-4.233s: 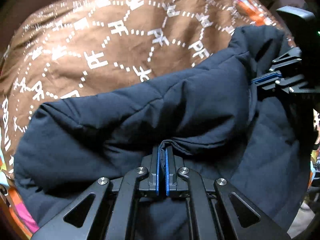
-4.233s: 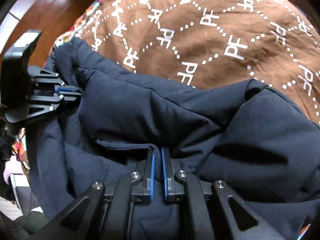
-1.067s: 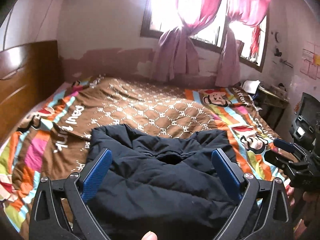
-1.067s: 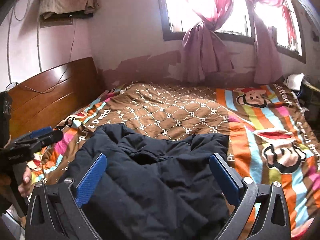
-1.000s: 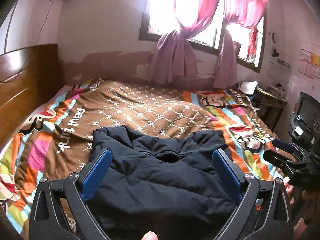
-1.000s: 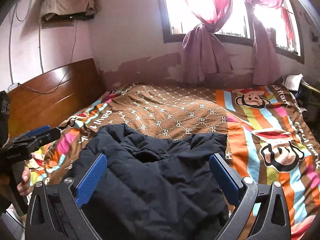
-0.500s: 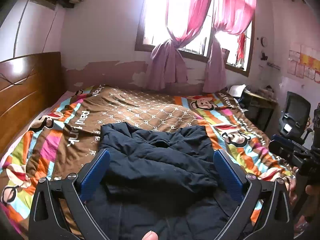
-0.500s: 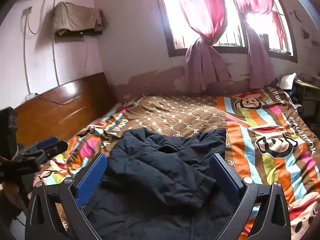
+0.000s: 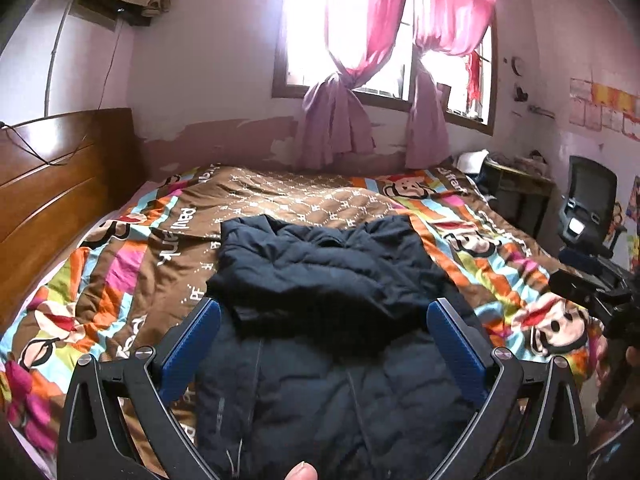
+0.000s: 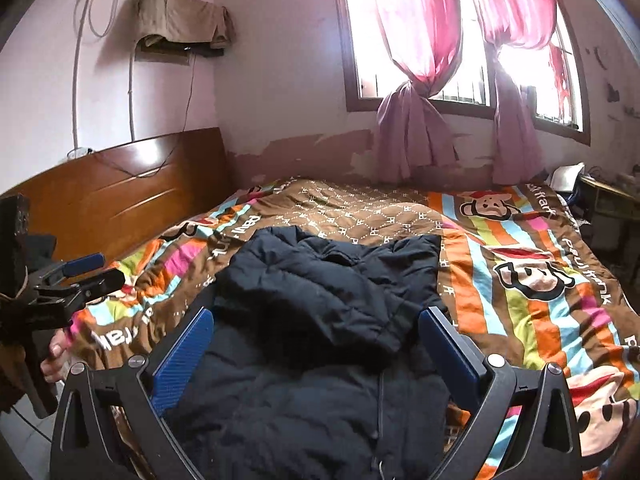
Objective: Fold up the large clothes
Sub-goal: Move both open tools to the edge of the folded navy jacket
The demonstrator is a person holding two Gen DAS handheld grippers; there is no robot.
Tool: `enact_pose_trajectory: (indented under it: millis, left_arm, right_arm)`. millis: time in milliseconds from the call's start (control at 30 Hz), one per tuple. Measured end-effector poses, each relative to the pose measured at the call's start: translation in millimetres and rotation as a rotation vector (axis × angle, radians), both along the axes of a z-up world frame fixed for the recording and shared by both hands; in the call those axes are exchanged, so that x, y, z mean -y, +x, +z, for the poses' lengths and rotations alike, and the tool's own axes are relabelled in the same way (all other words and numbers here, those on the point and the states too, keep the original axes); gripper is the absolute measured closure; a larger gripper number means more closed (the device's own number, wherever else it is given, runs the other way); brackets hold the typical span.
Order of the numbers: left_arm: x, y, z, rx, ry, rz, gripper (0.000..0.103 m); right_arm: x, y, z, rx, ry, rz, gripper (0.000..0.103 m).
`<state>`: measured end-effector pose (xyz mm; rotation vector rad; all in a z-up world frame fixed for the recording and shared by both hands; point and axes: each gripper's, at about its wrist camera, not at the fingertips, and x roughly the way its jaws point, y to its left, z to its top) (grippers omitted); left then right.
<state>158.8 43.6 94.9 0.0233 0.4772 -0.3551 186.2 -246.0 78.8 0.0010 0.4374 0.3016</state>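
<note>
Item: dark navy quilted puffer jacket, lying at the bed's near edge on a brown, striped cartoon-monkey bedspread, far half doubled toward the near hem. Left tool and right tool: both released, jaws spread, empty. Risk: puffy filling may spring the fold open.

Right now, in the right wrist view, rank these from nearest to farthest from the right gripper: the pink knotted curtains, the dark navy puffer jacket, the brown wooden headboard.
1. Dark navy puffer jacket: straight ahead of the right gripper, on the bed.
2. Brown wooden headboard: off to the left, beyond the jacket.
3. Pink knotted curtains: at the window on the far wall.
</note>
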Motion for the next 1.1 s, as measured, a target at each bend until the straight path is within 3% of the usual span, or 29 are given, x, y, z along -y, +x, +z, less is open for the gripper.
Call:
enact_pose_trajectory:
  millis: [233,467,733,1000,1100]
  left_arm:
    - [-3.7,-33.9,-37.7,-0.006,0.061,-0.011,0.002]
    - [-14.7,-50.0,-80.5,-0.067,0.073,0.010,0.002]
    - [-21.8,-59.4,-124.0,-0.167,0.129,0.011,0.002]
    - [-19.6,-52.4,-181.1,-0.359,0.260,-0.057,0.002]
    - [-18.5,-49.2,-198.8,-0.421,0.295,-0.070,0.002]
  right_arm:
    - [-13.1,-32.9,-28.4,0.015,-0.100,0.041,0.000]
    - [-11.3,-49.7,-64.5,-0.041,-0.134,0.039,0.000]
    - [-9.5,-54.9,-113.6,-0.191,-0.217,0.063,0.000]
    - [-25.1,-45.0,-181.2,-0.407,-0.320,0.128,0.000]
    - [-26.3,-41.3,-197.7,-0.449,-0.352,0.115,0.000]
